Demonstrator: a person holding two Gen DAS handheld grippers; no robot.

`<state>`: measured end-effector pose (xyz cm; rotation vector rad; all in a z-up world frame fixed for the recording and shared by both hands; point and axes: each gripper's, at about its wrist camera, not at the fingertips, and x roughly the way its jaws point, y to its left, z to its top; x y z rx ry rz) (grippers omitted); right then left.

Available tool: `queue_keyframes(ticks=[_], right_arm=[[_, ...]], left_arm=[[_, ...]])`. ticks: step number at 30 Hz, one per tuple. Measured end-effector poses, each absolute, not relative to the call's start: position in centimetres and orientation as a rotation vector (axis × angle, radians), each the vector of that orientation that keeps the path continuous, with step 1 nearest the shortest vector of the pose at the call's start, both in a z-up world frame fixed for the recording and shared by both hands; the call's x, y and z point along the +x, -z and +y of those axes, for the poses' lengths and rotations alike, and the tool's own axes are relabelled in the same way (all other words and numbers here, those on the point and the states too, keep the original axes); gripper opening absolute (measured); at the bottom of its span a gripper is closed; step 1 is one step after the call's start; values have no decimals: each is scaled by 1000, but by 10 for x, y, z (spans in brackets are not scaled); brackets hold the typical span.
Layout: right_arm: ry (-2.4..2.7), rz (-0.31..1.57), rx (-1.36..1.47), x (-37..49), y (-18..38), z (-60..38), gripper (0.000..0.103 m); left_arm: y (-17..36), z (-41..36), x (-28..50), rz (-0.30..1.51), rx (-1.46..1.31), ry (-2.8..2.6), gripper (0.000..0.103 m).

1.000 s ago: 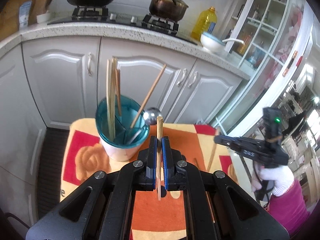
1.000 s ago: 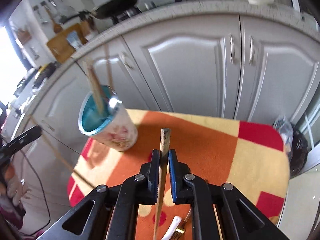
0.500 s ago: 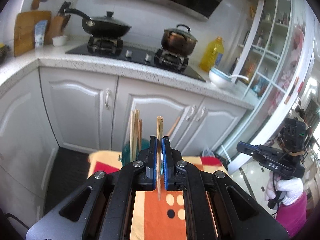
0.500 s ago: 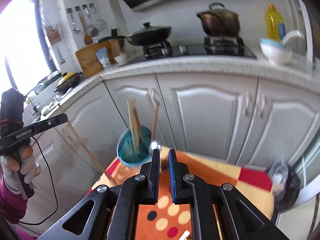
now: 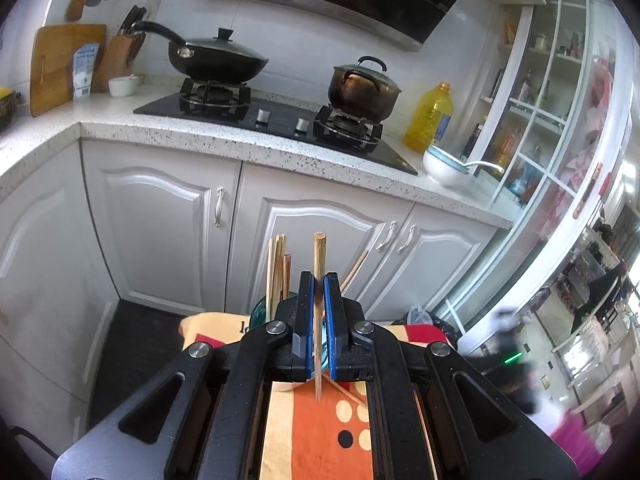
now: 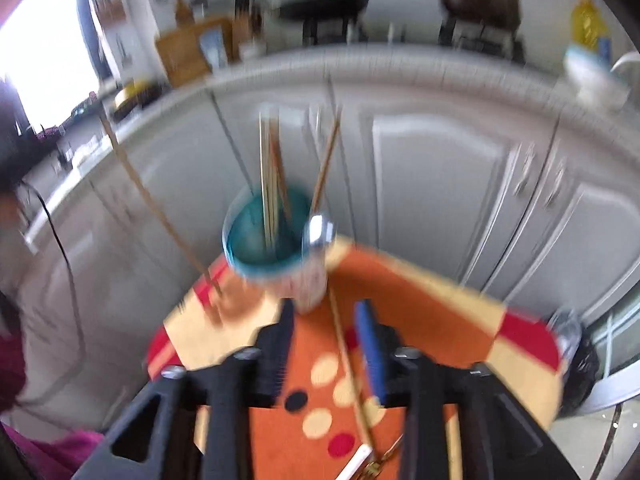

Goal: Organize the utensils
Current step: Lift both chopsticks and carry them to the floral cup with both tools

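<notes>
My left gripper (image 5: 319, 286) is shut on a wooden chopstick (image 5: 319, 254) and holds it upright, just in front of the teal utensil cup (image 5: 262, 310), which is mostly hidden behind the jaws. My right gripper (image 6: 326, 314) is open; the view is blurred. A chopstick (image 6: 350, 376) lies on the orange cloth (image 6: 420, 312) between its fingers. The teal cup (image 6: 266, 240) stands ahead of it with several chopsticks (image 6: 272, 184) and a metal spoon (image 6: 319, 230). The left-held chopstick (image 6: 156, 208) shows slanting at the left.
White cabinet doors (image 5: 160, 224) rise close behind the cloth-covered table (image 5: 320, 432). A white-handled utensil (image 6: 358, 460) lies near the front edge. A black bin bag (image 6: 576, 364) sits at the right. The counter above holds a stove, wok (image 5: 216, 60) and pot (image 5: 362, 88).
My right gripper has opened and its chopstick now lies on the cloth. The right view has dipped down towards the cup. My left gripper has tilted up a little with its chopstick.
</notes>
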<state>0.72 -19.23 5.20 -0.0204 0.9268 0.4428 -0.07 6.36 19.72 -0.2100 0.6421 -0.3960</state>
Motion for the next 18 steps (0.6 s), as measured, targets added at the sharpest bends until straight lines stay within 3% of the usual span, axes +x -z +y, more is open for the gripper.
queue_keyframes(ticks=[8, 13, 15, 18], right_arm=[[-393, 1135, -58, 56, 69, -165, 26], [-394, 1187, -64, 84, 105, -156, 17], [-390, 1160, -93, 87, 107, -153, 7], [-388, 1181, -82, 87, 106, -161, 6]], left_arm=[[-194, 73, 7, 654, -224, 369, 3], [-188, 75, 14, 674, -223, 358, 3], [-186, 75, 17, 679, -222, 355, 3], [-184, 75, 20, 684, -227, 355, 3]])
